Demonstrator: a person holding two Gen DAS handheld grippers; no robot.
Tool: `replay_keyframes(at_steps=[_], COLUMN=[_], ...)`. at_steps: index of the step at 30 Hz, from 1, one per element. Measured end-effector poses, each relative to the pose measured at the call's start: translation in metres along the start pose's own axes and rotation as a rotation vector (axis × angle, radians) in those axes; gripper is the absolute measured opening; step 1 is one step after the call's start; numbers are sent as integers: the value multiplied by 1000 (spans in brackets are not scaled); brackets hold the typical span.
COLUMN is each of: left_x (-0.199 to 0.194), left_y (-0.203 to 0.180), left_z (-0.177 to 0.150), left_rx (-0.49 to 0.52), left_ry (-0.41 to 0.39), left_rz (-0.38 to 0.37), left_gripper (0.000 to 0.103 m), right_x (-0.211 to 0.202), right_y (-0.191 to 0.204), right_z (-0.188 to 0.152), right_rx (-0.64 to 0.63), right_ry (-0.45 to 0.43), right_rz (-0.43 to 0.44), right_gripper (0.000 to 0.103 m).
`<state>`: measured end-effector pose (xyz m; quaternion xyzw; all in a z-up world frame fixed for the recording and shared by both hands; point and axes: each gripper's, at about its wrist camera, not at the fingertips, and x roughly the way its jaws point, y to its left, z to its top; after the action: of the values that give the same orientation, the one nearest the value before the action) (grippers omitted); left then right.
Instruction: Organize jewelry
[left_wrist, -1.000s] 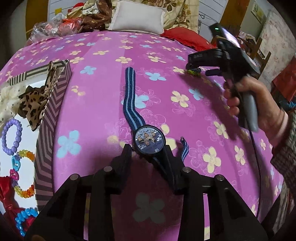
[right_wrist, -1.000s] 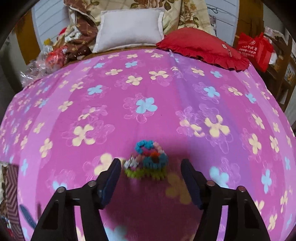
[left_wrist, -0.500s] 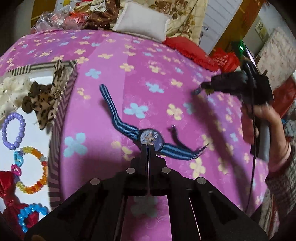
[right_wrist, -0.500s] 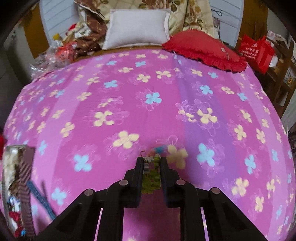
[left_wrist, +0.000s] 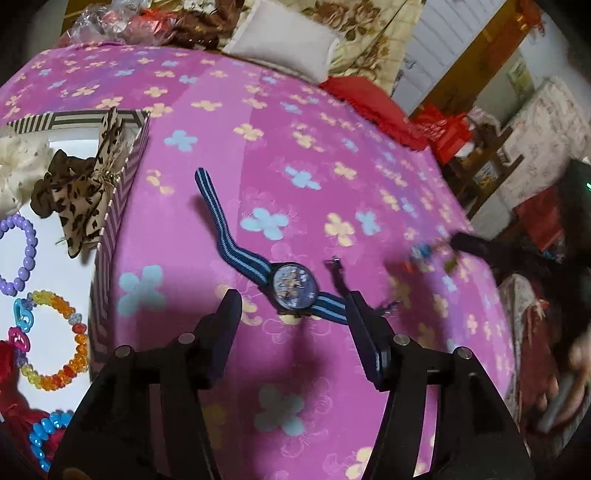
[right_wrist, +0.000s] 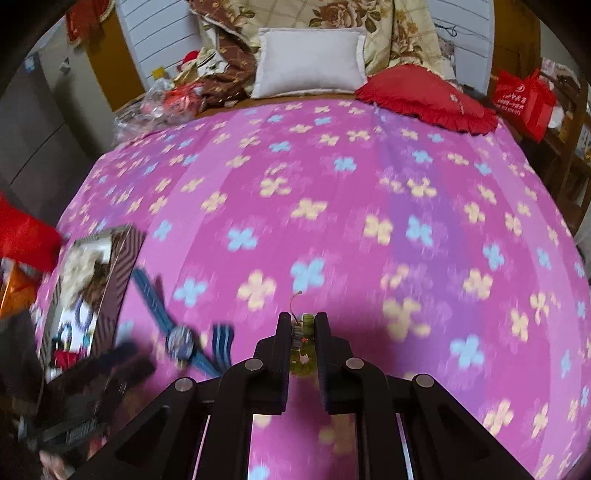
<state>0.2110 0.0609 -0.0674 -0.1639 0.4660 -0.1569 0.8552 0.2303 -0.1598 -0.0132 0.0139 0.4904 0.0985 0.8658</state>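
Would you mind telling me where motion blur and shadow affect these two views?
Left wrist view: the watch is sharp, the right gripper at the right edge smeared; shadow under the left gripper. Right wrist view: the bedspread and watch streak with motion.

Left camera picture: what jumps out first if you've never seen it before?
The blue striped watch on the pink flowered bedspread, lying right between the open fingers of the left gripper. At the left, a striped box holds bright bead bracelets and a leopard-print bow. In the right camera, the right gripper is shut on a small colourful beaded piece.
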Motion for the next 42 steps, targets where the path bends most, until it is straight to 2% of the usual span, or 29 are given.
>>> replay_keyframes(at_steps=[3, 5, 7, 9, 15, 17, 19, 22, 25, 26, 27, 28, 31, 35, 37, 38, 42], left_x=[17, 30, 37, 46, 79, 87, 86, 76, 73, 75, 75, 76, 76, 60, 39, 32, -19], left_y=[-5, -7, -15, -27, -58, -69, -71, -64, -66, -71, -75, -79, -88, -86, -84, -84, -67], left_z=[4, 7, 8, 13, 30, 30, 27, 17, 7, 3, 2, 2, -6, -12, -12, -11, 1], left_rx=[2, -16, 6, 66, 198, 265, 295, 280, 296, 321, 327, 321, 346, 316, 302, 303, 249], left_ry=[34, 78, 68, 72, 100, 117, 131, 132, 112, 106, 94, 99, 91, 74, 35, 14, -50], left_rz=[27, 15, 32, 94, 185, 239, 247, 224, 268, 310, 321, 304, 315, 259, 224, 233, 168], left_gripper=[58, 58, 62, 63, 63, 63, 63, 63, 63, 58, 45, 43, 43, 42, 40, 2, 2], right_x=[-7, -13, -20, -26, -32, -32, -31, -30, -26, -25, -25, -26, -29, -36, -38, -40, -45], right_y=[1, -1, -6, -12, -37, -45, -54, -64, -68, -69, -69, -67, -64, -54, -46, -41, -16], right_z=[-19, -29, -38, -44, -59, -63, -65, -69, -72, -73, -74, -74, -74, -70, -67, -64, -58], right_rx=[-16, -13, -6, -1, 25, 30, 44, 58, 71, 76, 78, 78, 61, 37, 28, 22, -11], right_ry=[-12, -26, -44, -61, -97, -98, -95, -97, -93, -91, -91, -92, -99, -111, -114, -116, -121], right_rz=[17, 36, 65, 81, 93, 95, 109, 124, 132, 133, 133, 133, 119, 106, 106, 107, 111], right_gripper=[12, 12, 12, 12, 12, 12, 12, 12, 12, 12, 12, 12, 12, 12, 12, 12, 12])
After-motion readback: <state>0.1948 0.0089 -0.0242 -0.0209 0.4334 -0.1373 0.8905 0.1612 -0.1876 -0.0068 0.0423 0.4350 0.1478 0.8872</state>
